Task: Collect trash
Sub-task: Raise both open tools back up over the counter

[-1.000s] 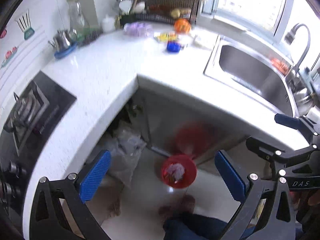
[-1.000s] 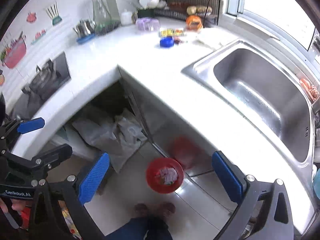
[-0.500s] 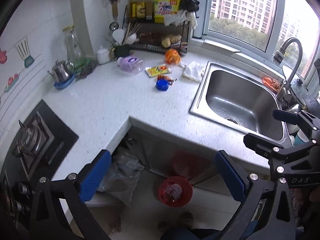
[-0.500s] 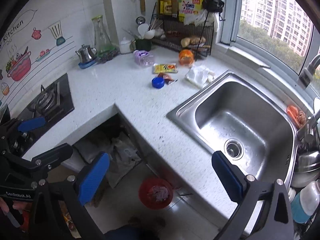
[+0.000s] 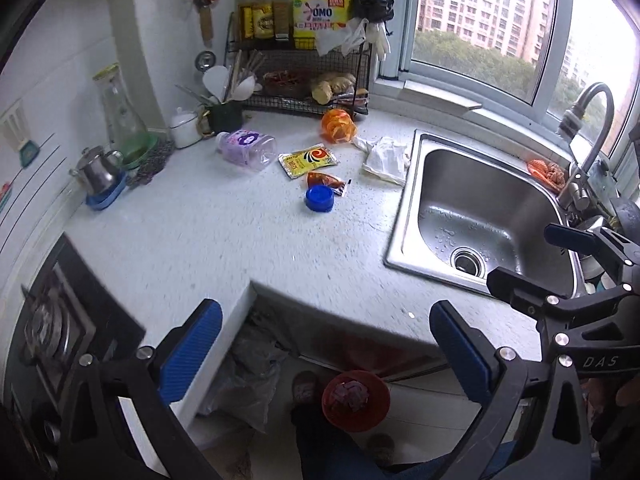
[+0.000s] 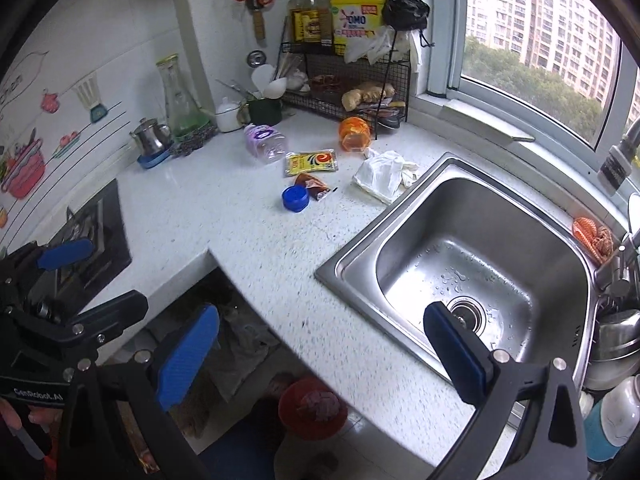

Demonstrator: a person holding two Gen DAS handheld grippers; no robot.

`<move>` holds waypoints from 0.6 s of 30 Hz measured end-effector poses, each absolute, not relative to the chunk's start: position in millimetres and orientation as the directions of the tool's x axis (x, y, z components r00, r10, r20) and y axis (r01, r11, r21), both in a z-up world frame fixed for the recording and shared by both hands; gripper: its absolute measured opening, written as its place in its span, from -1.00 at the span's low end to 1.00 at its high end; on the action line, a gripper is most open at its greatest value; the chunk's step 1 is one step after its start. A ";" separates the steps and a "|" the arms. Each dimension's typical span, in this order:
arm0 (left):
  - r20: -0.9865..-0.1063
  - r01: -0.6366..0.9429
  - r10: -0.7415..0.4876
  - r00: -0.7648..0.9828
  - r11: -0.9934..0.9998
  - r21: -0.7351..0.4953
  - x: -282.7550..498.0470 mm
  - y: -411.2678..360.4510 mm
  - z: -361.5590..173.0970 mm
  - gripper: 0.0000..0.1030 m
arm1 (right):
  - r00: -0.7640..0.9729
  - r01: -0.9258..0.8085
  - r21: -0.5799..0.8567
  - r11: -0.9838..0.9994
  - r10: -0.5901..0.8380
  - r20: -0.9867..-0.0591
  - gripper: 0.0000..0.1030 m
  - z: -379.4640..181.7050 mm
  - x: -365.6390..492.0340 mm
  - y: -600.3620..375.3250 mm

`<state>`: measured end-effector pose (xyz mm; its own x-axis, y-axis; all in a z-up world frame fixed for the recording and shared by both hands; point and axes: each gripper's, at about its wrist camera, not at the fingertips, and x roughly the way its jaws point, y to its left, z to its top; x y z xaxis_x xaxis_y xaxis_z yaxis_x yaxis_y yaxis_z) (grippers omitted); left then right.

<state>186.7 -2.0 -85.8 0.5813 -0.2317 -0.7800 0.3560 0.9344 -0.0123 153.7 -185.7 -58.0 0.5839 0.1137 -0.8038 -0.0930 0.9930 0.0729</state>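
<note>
Both views tilt up from the floor: the red bin [image 5: 355, 400] drops to the lower edge, and the counter trash [image 5: 308, 159], rack [image 5: 304, 76] and window [image 5: 480, 20] enter view.

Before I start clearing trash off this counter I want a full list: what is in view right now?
Blue cap: 1, blue, mid counter.
Brown sachet: 1, red-brown, touching the cap's far side.
Yellow packet: 1, yellow, flat, behind the sachet.
Clear bottle: 1, purple label, lying on its side.
Orange container: 1, orange, tipped over by the wire rack.
White cloth: 1, crumpled, at the sink's left rim.
Sink: 1, steel, nothing in the basin.
Red bin: 1, on the floor, scraps inside.
Kettle: 1, steel, on a blue saucer.
Gas hob: 1, black, left.
Left gripper: open, holding nothing.
Right gripper: open, holding nothing.
</note>
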 end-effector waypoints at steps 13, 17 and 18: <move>-0.829 0.472 -0.267 0.491 0.882 -0.005 339.7 14.7 -97.6 1.00 | 0.520 0.040 0.107 0.993 0.071 -0.851 0.99 -81.6 267.6 -168.2; -0.849 0.492 -0.269 0.455 0.870 -0.012 377.2 23.3 -103.3 1.00 | 0.490 0.058 0.121 0.991 0.077 -0.868 0.99 -89.2 300.8 -157.6; -0.855 0.498 -0.270 0.442 0.867 -0.016 387.3 24.7 -106.9 1.00 | 0.478 0.063 0.127 0.990 0.081 -0.874 0.99 -92.4 308.2 -156.1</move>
<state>387.3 24.7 -106.9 0.4421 -0.2696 -0.8555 0.4975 0.8673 -0.0162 308.2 -156.1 -92.4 0.4784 0.0814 -0.8743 0.0635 0.9899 0.1269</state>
